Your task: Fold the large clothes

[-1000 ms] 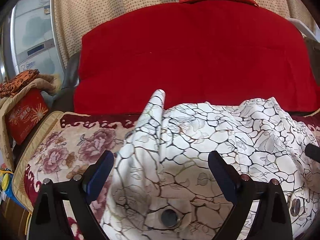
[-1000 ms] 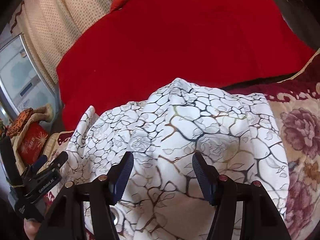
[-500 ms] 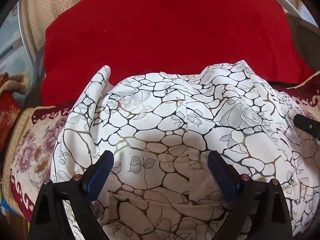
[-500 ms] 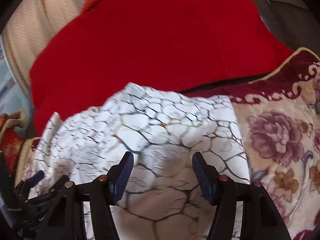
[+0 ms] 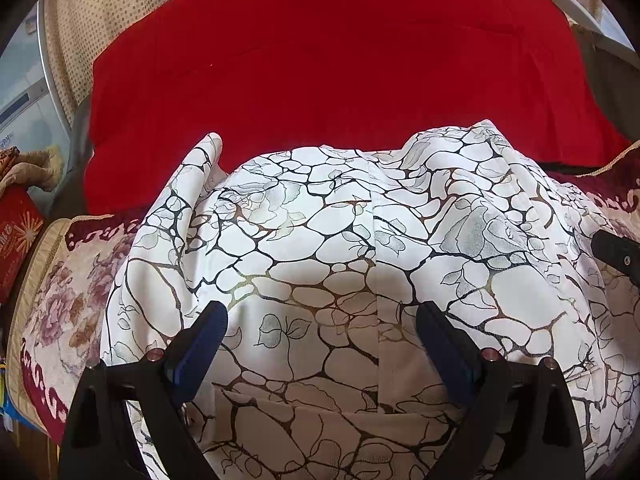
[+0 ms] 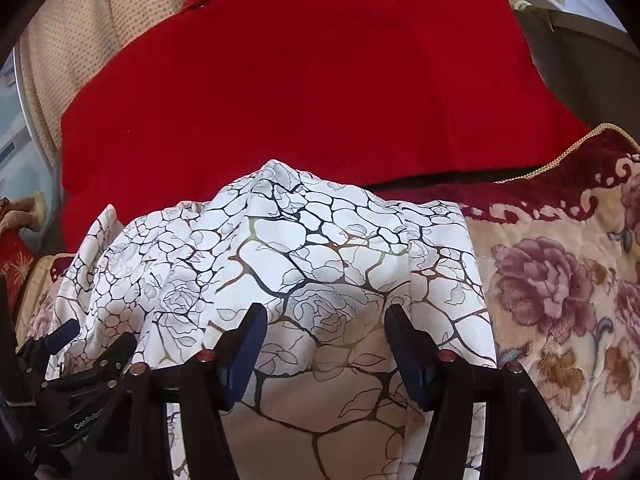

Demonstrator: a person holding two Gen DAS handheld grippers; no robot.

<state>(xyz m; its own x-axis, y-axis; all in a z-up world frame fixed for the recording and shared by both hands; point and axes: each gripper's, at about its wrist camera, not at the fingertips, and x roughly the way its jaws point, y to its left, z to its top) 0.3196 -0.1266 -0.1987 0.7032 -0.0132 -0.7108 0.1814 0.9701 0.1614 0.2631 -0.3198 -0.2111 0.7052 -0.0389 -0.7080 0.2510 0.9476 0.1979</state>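
White cloth veined with black and gold fills the lower half of both views: we see the garment (image 5: 340, 248) lying bunched on a floral blanket (image 6: 560, 280), its far edge rumpled up against a red cover (image 5: 320, 80) behind. In the left wrist view a narrow flap of the garment stands up at its far left corner, touching the red cover, and a straight seam runs down the middle of the cloth between our fingers.

Our left gripper (image 5: 322, 344) hovers over the near part of the garment with its jaws spread wide and nothing between them. Our right gripper (image 6: 325, 346) sits likewise over the garment's right portion, jaws released and apart, holding no cloth. In the right wrist view the left gripper shows at the lower left, just beside the garment's left side.

The garment's right edge falls in a fairly straight line down the blanket, and to the right of it we find bare floral blanket, with a dark red scrolled border and a gold cord trim (image 6: 560, 156) at its far edge. On the left, a strip of blanket lies open between the garment and a red box (image 5: 18, 232) at the side. Beyond the red cover stands a beige dotted curtain (image 5: 100, 0).
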